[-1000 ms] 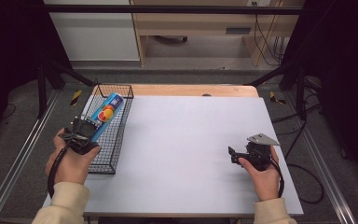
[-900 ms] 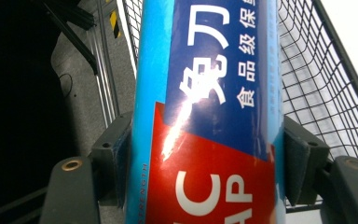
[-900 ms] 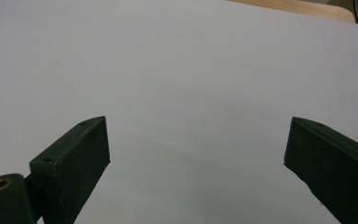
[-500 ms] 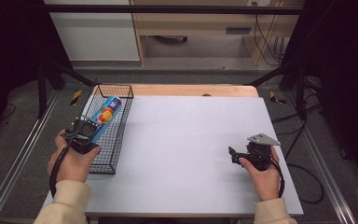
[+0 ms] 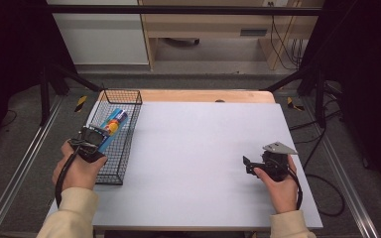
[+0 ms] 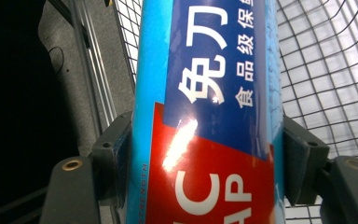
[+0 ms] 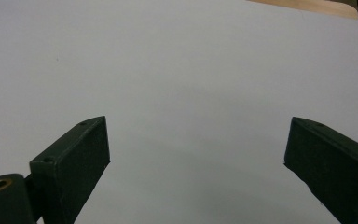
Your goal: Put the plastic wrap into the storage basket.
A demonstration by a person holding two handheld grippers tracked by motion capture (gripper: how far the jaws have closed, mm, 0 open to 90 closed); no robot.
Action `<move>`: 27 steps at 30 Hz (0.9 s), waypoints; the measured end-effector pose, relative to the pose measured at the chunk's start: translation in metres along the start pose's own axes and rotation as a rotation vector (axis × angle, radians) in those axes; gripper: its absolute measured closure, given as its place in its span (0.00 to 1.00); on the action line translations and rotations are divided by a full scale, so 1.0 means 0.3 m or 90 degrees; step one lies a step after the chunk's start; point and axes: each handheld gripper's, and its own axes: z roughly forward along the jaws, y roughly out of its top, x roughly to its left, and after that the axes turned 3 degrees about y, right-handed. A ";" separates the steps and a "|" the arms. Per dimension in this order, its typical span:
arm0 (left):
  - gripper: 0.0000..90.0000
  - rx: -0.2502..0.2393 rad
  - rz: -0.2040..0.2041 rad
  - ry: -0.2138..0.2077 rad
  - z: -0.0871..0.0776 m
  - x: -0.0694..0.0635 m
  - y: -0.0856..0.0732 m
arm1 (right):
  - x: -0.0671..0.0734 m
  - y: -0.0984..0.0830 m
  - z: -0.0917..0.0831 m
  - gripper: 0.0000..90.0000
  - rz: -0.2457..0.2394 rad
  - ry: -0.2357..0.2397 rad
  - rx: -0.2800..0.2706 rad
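A long blue box (image 5: 113, 124) with a red patch and white print lies lengthwise inside the black wire basket (image 5: 129, 97) at the table's left edge. My left gripper (image 5: 96, 136) is shut on the box's near end; in the left gripper view both pads (image 6: 116, 158) press the sides of the box (image 6: 209, 107). My right gripper (image 5: 248, 165) rests low at the front right of the white table (image 5: 203, 144), open, with bare tabletop between its wide-apart fingers (image 7: 81, 158).
The basket's mesh (image 6: 326, 70) rises behind the box. A metal rail (image 5: 25, 163) runs along the floor left of the table, and a wooden strip (image 5: 203, 95) borders the table's far edge.
The box's far end has sunk a little lower into the basket with my left gripper still on it. The right hand has not moved.
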 end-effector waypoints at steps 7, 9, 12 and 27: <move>0.35 0.015 0.005 -0.006 0.023 -0.005 0.007 | 0.000 0.000 0.001 0.08 -0.005 0.001 -0.001; 0.35 0.020 0.008 -0.010 0.030 -0.007 0.010 | 0.000 0.000 0.003 0.08 -0.005 0.001 0.000; 0.35 0.028 0.018 -0.009 0.038 -0.015 0.016 | 0.001 0.000 0.003 0.08 -0.005 0.004 0.001; 0.35 0.069 0.041 -0.004 0.059 -0.016 0.048 | 0.006 0.000 0.006 0.08 -0.007 0.005 0.005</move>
